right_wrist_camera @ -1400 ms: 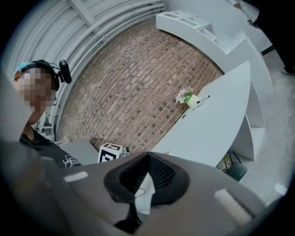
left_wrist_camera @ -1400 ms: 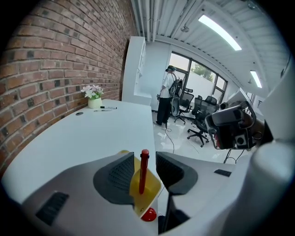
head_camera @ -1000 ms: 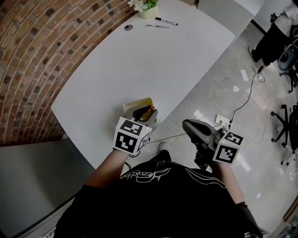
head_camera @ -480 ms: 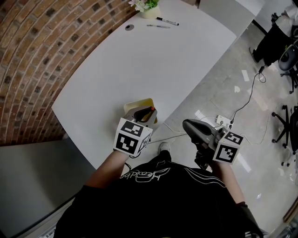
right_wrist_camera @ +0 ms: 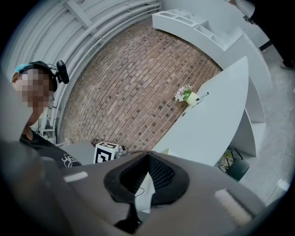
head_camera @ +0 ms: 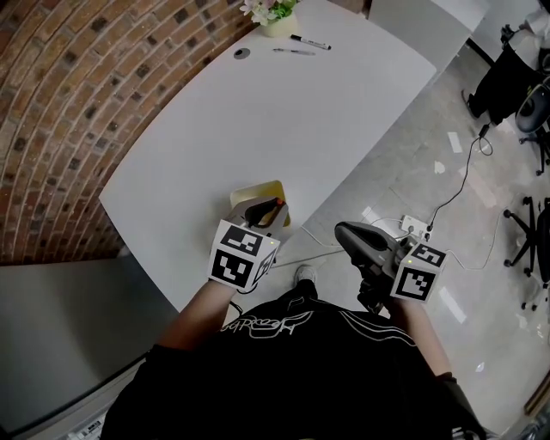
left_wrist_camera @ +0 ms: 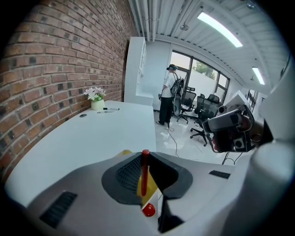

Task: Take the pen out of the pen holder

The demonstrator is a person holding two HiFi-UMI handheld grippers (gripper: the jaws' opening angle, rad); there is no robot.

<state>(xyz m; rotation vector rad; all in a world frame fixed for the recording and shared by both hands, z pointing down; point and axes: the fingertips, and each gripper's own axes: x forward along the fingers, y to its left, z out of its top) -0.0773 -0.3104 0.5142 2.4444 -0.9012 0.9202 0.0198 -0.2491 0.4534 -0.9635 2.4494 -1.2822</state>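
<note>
The red pen stood upright in the yellow pen holder, which sat on the white table close to its near edge, just ahead of the person. The left gripper was tilted down over the holder. Its jaws had just been closing with the pen between them, and in the left gripper view the dark pads pressed on the pen's shaft from both sides below its rounded top. A strip of the holder's yellow wall showed behind and below the shaft. The pen's lower end was inside the holder, so it had not been lifted out. The right gripper was held well apart from the holder, off the table's edge and above the grey floor. In its own view the jaw tips met and nothing lay between them. Along the table's left side ran a brick wall. At the table's far end stood a flower pot, with a black marker lying near it. A white power strip lay on the floor beside the right gripper.
</note>
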